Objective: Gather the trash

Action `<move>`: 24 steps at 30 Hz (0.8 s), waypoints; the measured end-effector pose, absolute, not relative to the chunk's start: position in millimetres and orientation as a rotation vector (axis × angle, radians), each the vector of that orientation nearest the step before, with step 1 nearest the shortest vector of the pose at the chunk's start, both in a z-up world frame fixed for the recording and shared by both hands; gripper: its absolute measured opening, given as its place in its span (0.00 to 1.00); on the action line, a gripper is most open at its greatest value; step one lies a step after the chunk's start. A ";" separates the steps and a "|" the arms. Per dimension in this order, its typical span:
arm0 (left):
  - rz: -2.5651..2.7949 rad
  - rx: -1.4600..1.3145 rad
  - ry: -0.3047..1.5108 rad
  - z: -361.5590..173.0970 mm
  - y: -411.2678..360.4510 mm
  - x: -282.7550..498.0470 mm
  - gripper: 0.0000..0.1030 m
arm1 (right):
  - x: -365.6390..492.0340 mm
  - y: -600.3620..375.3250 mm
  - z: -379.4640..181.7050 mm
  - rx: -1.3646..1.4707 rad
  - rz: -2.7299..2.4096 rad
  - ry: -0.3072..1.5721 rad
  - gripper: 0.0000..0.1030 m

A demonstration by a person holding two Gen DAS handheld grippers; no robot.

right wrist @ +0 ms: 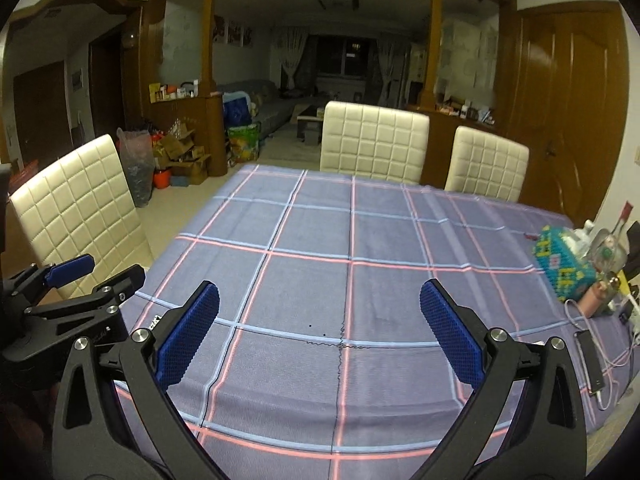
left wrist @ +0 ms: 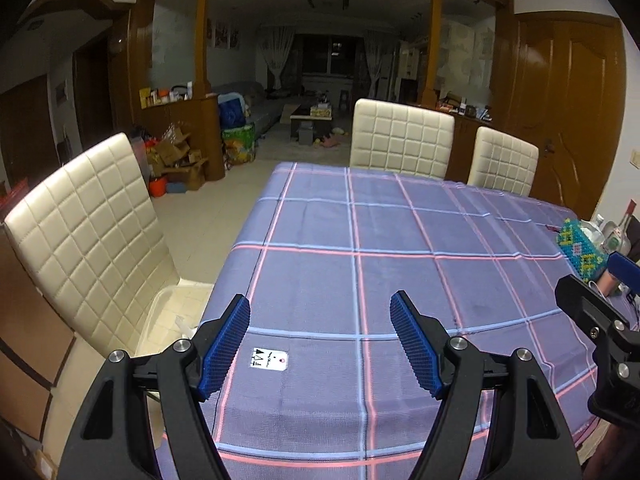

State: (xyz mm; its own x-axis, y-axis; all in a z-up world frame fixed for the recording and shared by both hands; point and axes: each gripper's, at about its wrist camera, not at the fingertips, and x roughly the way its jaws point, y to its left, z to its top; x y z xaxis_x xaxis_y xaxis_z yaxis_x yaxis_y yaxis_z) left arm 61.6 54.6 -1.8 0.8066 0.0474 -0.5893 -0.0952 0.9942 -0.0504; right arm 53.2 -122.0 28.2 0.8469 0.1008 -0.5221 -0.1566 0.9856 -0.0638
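One scrap: small white paper tag point(left wrist: 269, 359) on the tablecloth point(left wrist: 400, 280), just beside the left gripper point(left wrist: 320, 336), seven o'clock.
Left gripper: jaws apart, empty.
Right gripper point(right wrist: 320, 328): jaws apart, empty.
Risk: flat tag may slide or the cloth bunch.

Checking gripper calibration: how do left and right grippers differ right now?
The left gripper has a small white tag on the cloth between its fingers; the right gripper frames only bare tablecloth. The right gripper looks slightly wider open than the left gripper. Both are open, holding nothing, with blue pads.
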 end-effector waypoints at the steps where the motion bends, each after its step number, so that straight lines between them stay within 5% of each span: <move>1: 0.073 -0.069 0.622 0.7 51.3 58.7 0.69 | 49.0 -123.6 31.0 -0.104 0.132 0.534 0.96; 24: 0.067 -0.030 0.571 15.5 30.7 36.8 0.69 | 21.2 -145.2 45.3 -0.071 0.132 0.480 0.96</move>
State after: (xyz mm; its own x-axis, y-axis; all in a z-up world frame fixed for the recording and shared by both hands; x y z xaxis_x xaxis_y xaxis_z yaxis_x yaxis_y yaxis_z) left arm 36.8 30.7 15.5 0.8393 0.0546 -0.5409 -0.0714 0.9974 -0.0101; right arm 21.2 -145.2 45.3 0.8787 0.1095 -0.4647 -0.1430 0.9890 -0.0373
